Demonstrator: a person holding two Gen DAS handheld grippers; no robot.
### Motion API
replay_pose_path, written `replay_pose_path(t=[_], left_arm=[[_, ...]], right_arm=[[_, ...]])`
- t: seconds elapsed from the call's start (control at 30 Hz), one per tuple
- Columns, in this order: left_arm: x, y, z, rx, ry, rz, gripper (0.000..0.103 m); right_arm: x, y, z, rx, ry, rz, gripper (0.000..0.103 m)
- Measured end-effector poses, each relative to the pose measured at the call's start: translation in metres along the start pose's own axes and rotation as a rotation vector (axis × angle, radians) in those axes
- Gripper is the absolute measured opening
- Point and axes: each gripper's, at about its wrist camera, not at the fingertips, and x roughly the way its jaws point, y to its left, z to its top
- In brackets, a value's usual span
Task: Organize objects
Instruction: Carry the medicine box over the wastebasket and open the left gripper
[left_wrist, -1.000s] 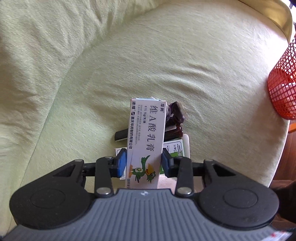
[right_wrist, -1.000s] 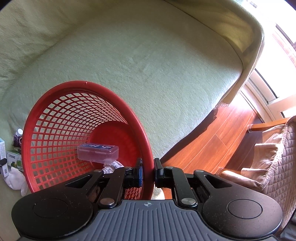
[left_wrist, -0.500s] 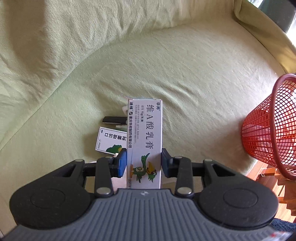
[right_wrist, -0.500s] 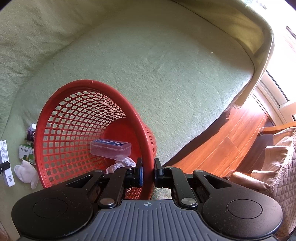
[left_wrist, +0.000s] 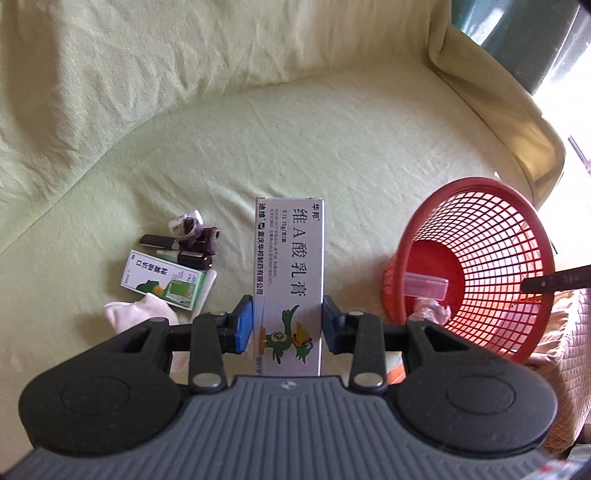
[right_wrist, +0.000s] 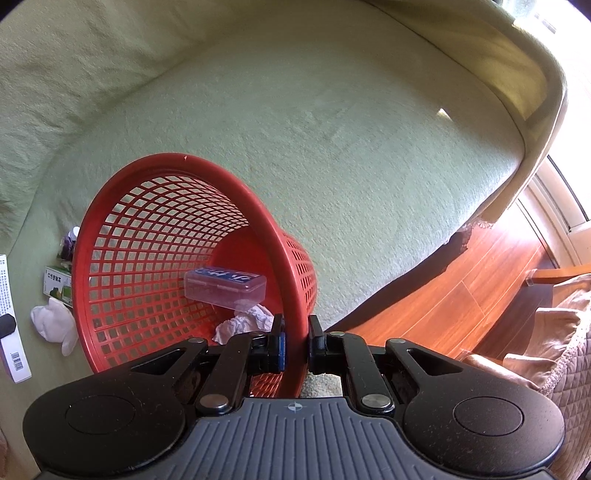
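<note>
Clamping a long glossy carton (left_wrist: 288, 280), the left gripper (left_wrist: 287, 325); right gripper (right_wrist: 294, 341) pinched on the red mesh basket's rim (right_wrist: 291, 280).

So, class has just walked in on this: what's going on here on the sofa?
A person is tidying small items into a red basket, with a gripping tool in each hand. The left tool is clamped on a long white medicine box held above the sofa. The right tool pinches the basket's rim. A clear plastic case and crumpled tissue are already inside; a green box and other bits remain on the cushion.
</note>
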Motion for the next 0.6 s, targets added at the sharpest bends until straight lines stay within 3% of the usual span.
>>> replay_pose_path(t=[0.6], left_arm=[[0.003, -0.1, 0.014, 0.085, 0.009, -0.102, 0.033]], right_arm=[[0.0, 0.002, 0.004, -0.027, 0.002, 0.013, 0.008]])
